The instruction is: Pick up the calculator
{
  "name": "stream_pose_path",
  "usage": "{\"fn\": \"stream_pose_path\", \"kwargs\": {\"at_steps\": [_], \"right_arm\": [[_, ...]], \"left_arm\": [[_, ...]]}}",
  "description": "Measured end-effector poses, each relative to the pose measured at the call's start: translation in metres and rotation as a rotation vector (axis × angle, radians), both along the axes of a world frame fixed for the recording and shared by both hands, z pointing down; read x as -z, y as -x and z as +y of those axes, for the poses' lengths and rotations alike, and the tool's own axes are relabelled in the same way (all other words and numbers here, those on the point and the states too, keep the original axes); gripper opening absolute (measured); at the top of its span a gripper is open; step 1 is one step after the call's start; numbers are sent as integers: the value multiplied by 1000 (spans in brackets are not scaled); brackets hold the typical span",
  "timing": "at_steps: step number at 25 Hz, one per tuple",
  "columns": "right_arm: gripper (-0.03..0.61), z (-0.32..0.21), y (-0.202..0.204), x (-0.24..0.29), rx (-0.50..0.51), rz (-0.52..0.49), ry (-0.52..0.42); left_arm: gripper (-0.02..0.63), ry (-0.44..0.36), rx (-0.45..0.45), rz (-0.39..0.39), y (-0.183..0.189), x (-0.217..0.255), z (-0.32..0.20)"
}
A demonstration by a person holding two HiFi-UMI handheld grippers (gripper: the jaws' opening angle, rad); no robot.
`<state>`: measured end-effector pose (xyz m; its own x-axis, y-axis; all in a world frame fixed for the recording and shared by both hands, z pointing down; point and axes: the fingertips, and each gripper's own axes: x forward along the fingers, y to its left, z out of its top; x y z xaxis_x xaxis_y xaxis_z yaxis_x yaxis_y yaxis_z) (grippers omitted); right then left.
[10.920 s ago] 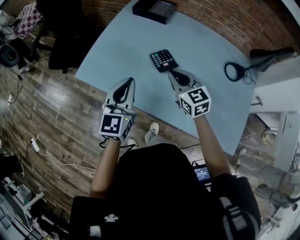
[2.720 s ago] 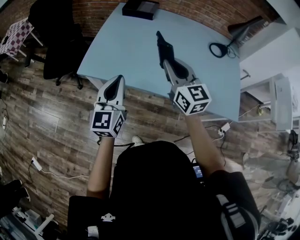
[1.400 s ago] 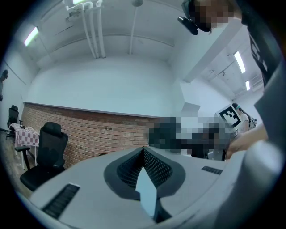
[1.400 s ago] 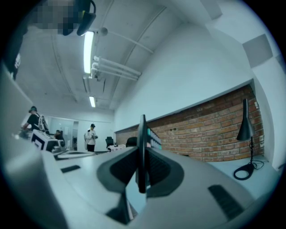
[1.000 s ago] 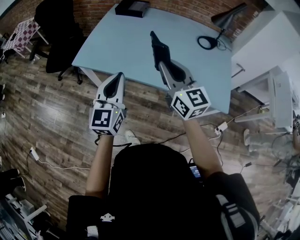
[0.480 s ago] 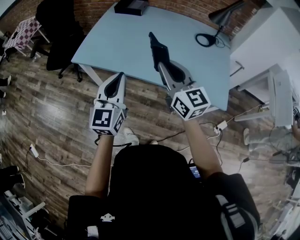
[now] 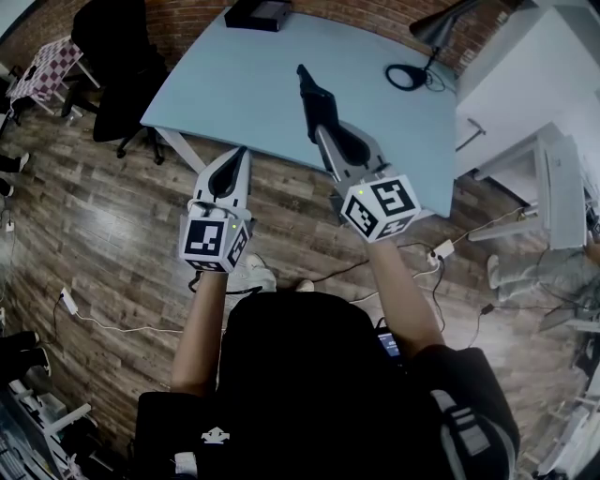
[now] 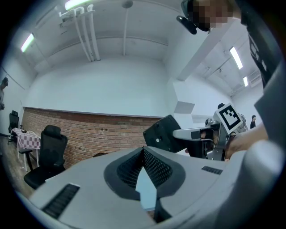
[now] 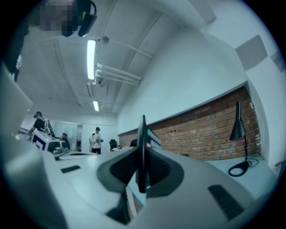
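A: Note the change. Some seconds back the calculator (image 7: 314,94) lay flat on the bench (image 7: 234,94), just off my right tool (image 7: 323,131). Now it is off the top, standing edge-on in that tool, which is clenched on its lower end.

B: And in the last second?

A: Grip unchanged, calculator at the same tilt. Only the bench has slid a little under it in the head view. I judge the pick-up done; what is left is to keep the hold.

B: Where is it, by the clock?

A: About 12 from my right hand, held over the bench's near part, pointing to 11.

B: Left tool (image 7: 242,153)?

A: Tips together, nothing in it, at 10 over the floor by the near bench edge.

B: Containers?

A: One black box (image 7: 257,13) at the far edge, 12 o'clock. I cannot tell what is in it. A lamp (image 7: 412,75) stands at 1; no other holder on the bench.
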<state>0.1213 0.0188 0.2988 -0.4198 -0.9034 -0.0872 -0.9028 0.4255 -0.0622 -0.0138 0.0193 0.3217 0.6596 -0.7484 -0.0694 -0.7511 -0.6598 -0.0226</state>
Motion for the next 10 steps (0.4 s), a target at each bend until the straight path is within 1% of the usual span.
{"fn": "stream_pose_path", "kwargs": {"at_steps": [10], "right_arm": [[55, 12, -8, 3, 5, -12, -14]], "left_arm": [[8, -6, 12, -10, -5, 0, 15]]}}
